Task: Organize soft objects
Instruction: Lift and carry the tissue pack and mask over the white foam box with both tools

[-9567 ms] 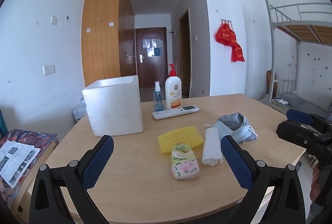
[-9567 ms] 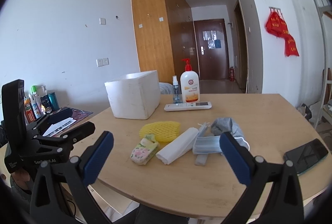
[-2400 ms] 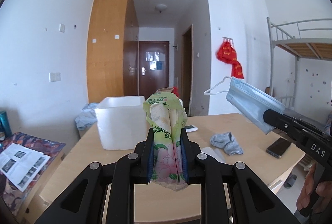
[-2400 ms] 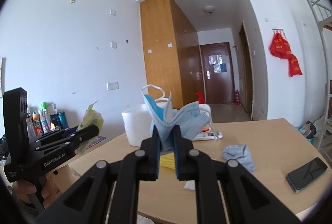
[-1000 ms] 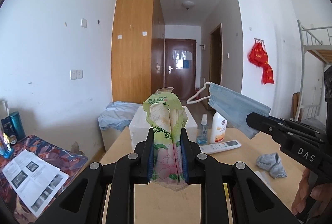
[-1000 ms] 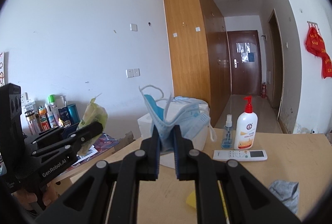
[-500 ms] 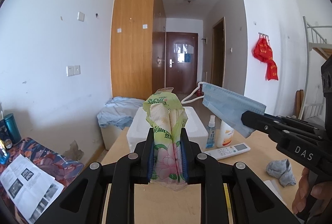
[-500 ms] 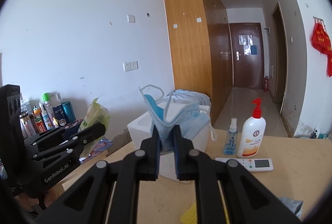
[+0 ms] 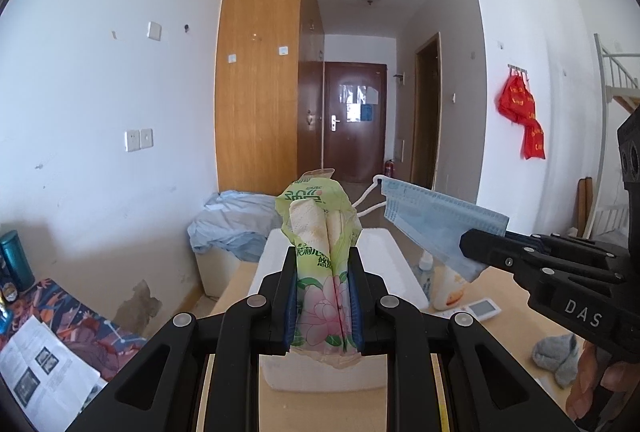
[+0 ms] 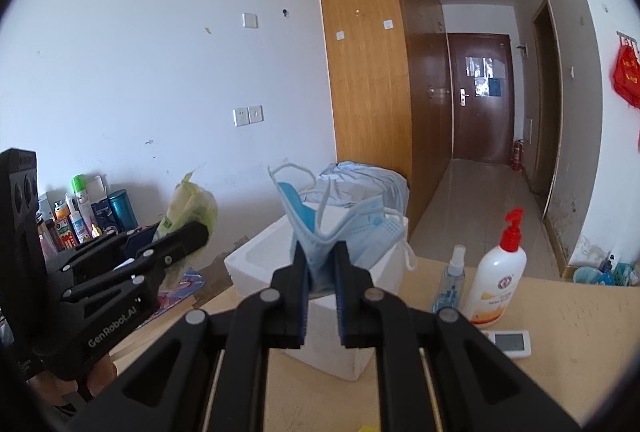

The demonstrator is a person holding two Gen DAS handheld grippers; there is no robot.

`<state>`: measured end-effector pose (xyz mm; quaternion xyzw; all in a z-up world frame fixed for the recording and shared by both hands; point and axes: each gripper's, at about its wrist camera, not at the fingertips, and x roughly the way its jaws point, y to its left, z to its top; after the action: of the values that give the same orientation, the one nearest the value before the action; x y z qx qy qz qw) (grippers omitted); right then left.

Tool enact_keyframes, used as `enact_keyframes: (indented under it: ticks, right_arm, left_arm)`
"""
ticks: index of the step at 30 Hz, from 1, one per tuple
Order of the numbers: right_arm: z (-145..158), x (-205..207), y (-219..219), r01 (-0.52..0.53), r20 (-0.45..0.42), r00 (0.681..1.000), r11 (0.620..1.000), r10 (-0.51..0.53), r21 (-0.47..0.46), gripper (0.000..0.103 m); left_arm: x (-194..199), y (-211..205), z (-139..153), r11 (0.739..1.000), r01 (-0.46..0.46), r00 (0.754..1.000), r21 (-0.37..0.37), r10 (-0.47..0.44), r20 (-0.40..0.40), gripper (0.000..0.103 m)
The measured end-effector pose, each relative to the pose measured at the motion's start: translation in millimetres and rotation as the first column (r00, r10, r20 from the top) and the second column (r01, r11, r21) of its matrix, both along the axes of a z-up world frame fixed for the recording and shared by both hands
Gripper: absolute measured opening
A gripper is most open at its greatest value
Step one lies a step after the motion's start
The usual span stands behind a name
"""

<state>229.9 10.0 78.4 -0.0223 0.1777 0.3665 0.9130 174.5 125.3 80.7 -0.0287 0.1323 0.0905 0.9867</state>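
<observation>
1. Tissue pack (image 9: 322,272) sits upright, squeezed between the jaws of the left gripper (image 9: 322,306), held in the air in front of the white box (image 9: 384,264) on the table (image 10: 580,312).
2. The mask (image 10: 340,232) is pinched at its folded middle by the right gripper (image 10: 322,292), also raised near the box; its ear loops hang free.
3. Both things look light and soft. The pack dents under the pads, so a grip across its lower body, as now, seems safest; its plastic wrap may be slick.
4. The mask is limp and will likely flop or catch on the box rim by a loop; holding the pleated middle keeps it bunched.
5. A grey sock (image 9: 558,356) lies on the table, to the right.
6. The inside of the box is hidden behind the grippers, so I cannot tell what it holds. The near table is cut off.
</observation>
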Motion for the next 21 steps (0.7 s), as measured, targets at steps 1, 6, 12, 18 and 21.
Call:
enact_keyframes:
  ticks: [1, 6, 12, 18, 21]
  right_arm:
    - [0.1, 4.2, 1.4, -0.002, -0.007, 1.000, 1.000, 0.002, 0.001, 0.014]
    - [1.8, 22.7, 7.4, 0.003, -0.019, 1.000, 1.000, -0.003, -0.001, 0.014]
    - [3.4, 40.1, 14.3, -0.004, -0.018, 1.000, 1.000, 0.004, 0.005, 0.014]
    - [-5.4, 62.1, 20.3, -0.005, -0.047, 0.999, 1.000, 0.005, 0.003, 0.014]
    - [-8.8, 68.3, 22.5, -0.008, -0.061, 0.998, 1.000, 0.008, 0.000, 0.014]
  left_arm:
    - [3.4, 0.7, -0.2, 1.000, 0.001, 1.000, 0.000, -0.001, -0.003, 0.022]
    - [25.4, 4.8, -0.6, 1.000, 0.026, 0.999, -0.014, -0.027, -0.029, 0.022]
    - [53.4, 9.2, 0.0, 0.999, 0.036, 0.998, -0.009, -0.037, -0.052, 0.022]
    - [81.9, 24.1, -3.8, 0.999, 0.022, 0.996, -0.037, -0.025, -0.081, 0.022]
    - [92.7, 29.9, -8.0, 0.998, 0.018, 0.994, -0.054, -0.023, -0.106, 0.022]
